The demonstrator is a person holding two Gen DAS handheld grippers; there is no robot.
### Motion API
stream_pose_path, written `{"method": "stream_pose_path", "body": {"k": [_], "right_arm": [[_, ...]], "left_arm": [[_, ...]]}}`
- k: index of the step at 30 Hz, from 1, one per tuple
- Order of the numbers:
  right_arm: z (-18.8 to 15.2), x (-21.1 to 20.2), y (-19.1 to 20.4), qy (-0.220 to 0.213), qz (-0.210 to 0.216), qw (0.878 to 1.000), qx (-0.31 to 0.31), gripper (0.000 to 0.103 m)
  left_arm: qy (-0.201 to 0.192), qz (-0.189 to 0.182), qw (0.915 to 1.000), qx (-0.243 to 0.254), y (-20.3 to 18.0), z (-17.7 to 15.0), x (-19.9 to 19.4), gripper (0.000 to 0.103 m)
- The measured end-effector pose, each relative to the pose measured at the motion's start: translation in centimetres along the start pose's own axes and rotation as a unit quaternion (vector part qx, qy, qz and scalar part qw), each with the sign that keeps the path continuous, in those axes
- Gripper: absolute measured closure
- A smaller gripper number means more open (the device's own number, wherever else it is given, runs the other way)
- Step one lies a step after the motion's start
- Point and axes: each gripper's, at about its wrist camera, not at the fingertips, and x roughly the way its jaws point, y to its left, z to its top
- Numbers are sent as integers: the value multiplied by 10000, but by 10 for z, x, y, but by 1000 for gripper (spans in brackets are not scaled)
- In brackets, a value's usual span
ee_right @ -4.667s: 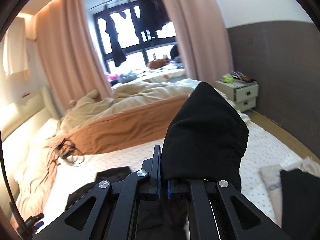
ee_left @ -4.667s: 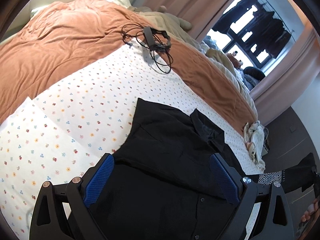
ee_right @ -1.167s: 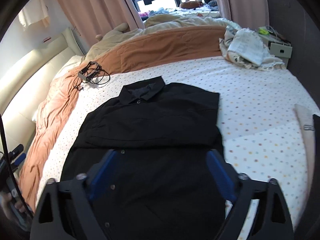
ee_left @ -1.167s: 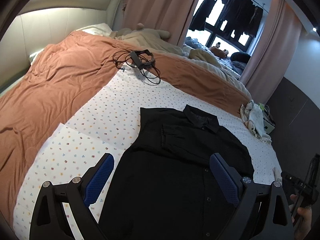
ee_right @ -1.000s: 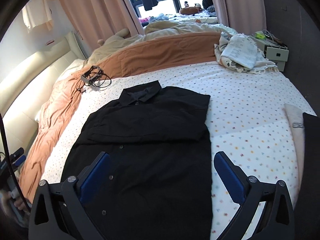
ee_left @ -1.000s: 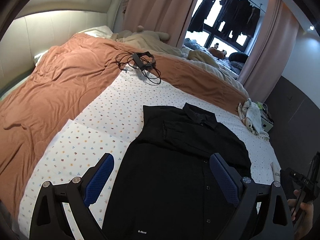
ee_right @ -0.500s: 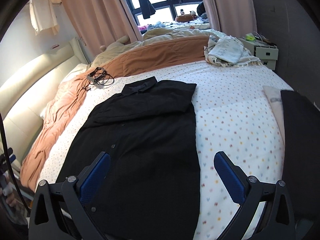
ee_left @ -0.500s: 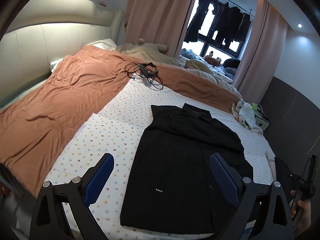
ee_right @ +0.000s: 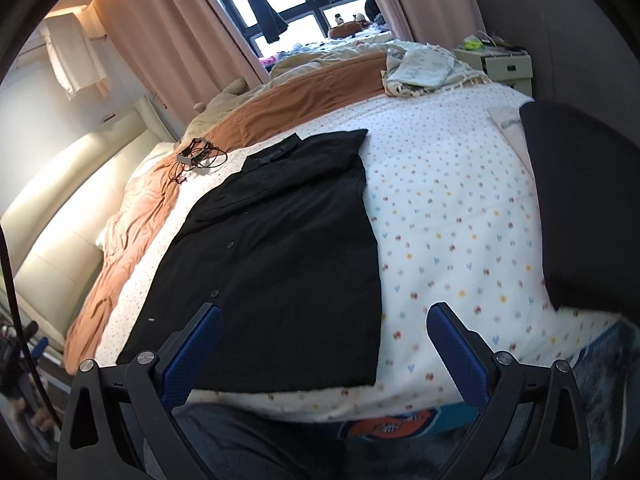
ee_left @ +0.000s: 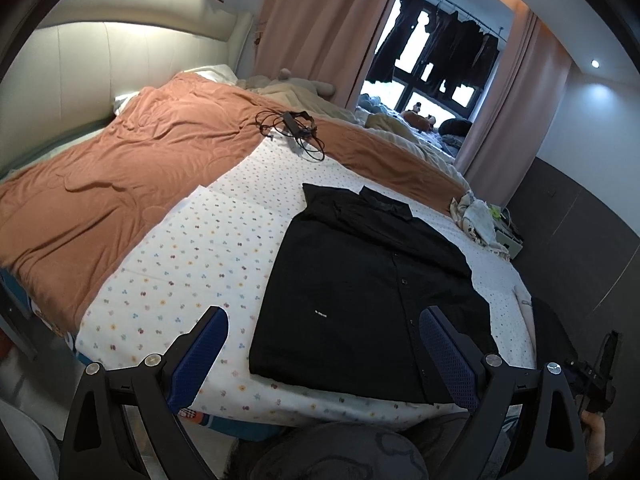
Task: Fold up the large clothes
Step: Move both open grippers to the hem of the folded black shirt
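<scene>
A black button shirt (ee_left: pixel 368 280) lies flat on the dotted white sheet (ee_left: pixel 192 256), sleeves folded in, collar at the far end, hem near the bed's front edge. It also shows in the right wrist view (ee_right: pixel 280 240). My left gripper (ee_left: pixel 324 344) is open and empty, held back above the bed's front edge before the hem. My right gripper (ee_right: pixel 320 344) is open and empty, also at the front edge near the hem.
An orange-brown blanket (ee_left: pixel 100 184) covers the left of the bed. A tangle of black cable (ee_left: pixel 296 132) lies beyond the collar. A dark folded garment (ee_right: pixel 580 216) and a beige one (ee_right: pixel 508 124) lie at the right. A bedside cabinet (ee_right: pixel 504 64) stands far right.
Both grippers have drawn back from the shirt toward the foot of the bed, so the whole shirt and the bed's front edge now show. The shirt has not moved.
</scene>
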Motion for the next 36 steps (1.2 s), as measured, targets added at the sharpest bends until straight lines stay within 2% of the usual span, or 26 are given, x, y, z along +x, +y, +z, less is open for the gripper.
{"method": "stream_pose_path", "body": {"k": [3,8,14,17,22,28,31,34,36], "right_arm": [[-15,0,-12,58,9,9998,214,6],[-39,10,-31,235,323,9971,640,15],[-62,40,-46,601,734,9896,1085,22],[-66,57,-50,742,813,9860,1253,27],[-67,78,-58,816,942,9803,1531,29],[-70,98,-63,907,1194,9713,1846,34],[-69,105,-63,911,1309,9693,1872,35],[-65,110,-63,946,1379,9671,1918,35],[-63,112,-63,948,1464,9647,1973,35]], "left_arm": [[117,-84,9999,-87,4,-14,3,6],[277,-68,9994,-176,11,-32,13,6],[598,-128,9963,-602,32,-44,41,24],[837,-193,9928,-830,43,-46,63,32],[1230,-311,9862,-1067,57,-54,96,43],[1564,-118,9799,-1230,74,-63,129,45],[1669,-140,9759,-1400,84,-66,141,50],[1619,-226,9758,-1449,89,-62,144,50],[1681,-296,9727,-1572,92,-60,148,50]]}}
